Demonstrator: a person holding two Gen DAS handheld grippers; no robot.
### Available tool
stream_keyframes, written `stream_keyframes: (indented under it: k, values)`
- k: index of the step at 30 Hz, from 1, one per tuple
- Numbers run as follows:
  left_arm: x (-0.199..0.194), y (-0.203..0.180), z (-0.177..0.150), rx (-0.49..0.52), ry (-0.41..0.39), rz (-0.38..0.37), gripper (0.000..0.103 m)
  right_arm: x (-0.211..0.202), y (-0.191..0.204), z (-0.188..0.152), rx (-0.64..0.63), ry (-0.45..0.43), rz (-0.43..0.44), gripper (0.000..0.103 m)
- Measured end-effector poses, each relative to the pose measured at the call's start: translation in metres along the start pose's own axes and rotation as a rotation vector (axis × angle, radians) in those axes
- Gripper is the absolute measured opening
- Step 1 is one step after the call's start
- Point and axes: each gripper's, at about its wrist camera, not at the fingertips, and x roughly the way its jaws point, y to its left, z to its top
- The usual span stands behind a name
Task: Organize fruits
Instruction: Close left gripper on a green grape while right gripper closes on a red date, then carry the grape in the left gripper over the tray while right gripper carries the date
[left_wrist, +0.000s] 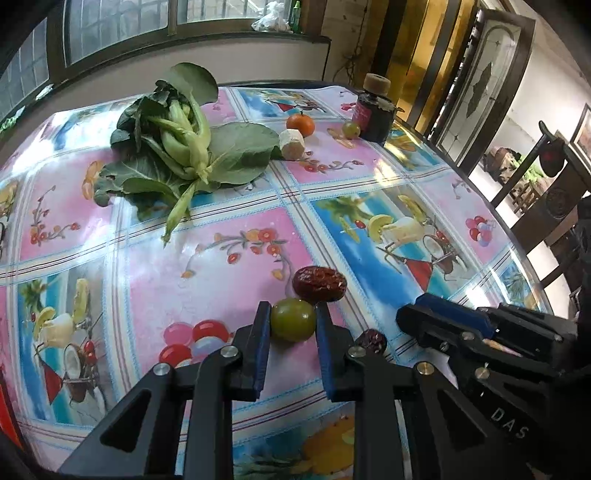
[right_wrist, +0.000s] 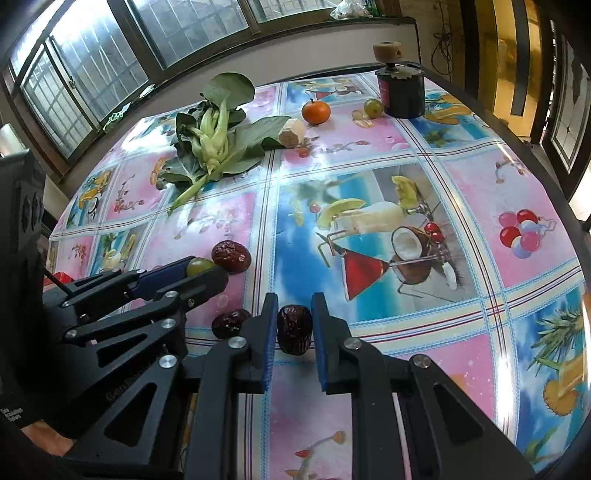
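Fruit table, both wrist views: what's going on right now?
A person is working two hand-held tools near the table's front edge. The left tool is shut on a green grape, right beside a red date. The right tool is shut on another dried date. A third date lies loose between the tools. The tangerine, a second grape and the greens sit untouched at the far side.

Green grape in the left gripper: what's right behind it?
A red date lies just behind the grape, touching or nearly so. The grape hides the date's near lower edge. The left gripper is shut on the grape; beyond is bare tablecloth.
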Motion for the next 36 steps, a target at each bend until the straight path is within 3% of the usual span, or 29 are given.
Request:
stream_keyframes:
  k: [9,17,26,36]
  values:
    - [-0.035,0.009,-0.016,-0.061,-0.025,0.069,0.022,-0.008,0.007,-0.001,-0.017,-0.010,0.010,0.020]
    - [-0.090,0.026,-0.033,-0.137,-0.081,0.152,0.022,-0.017,0.040,-0.004,-0.083,-0.010,0.055,0.020]
    - [-0.161,0.074,-0.067,-0.255,-0.133,0.292,0.022,-0.029,0.115,-0.009,-0.211,-0.014,0.138,0.020]
    - [-0.216,0.146,-0.124,-0.383,-0.128,0.446,0.022,-0.038,0.236,-0.025,-0.371,-0.007,0.253,0.020]
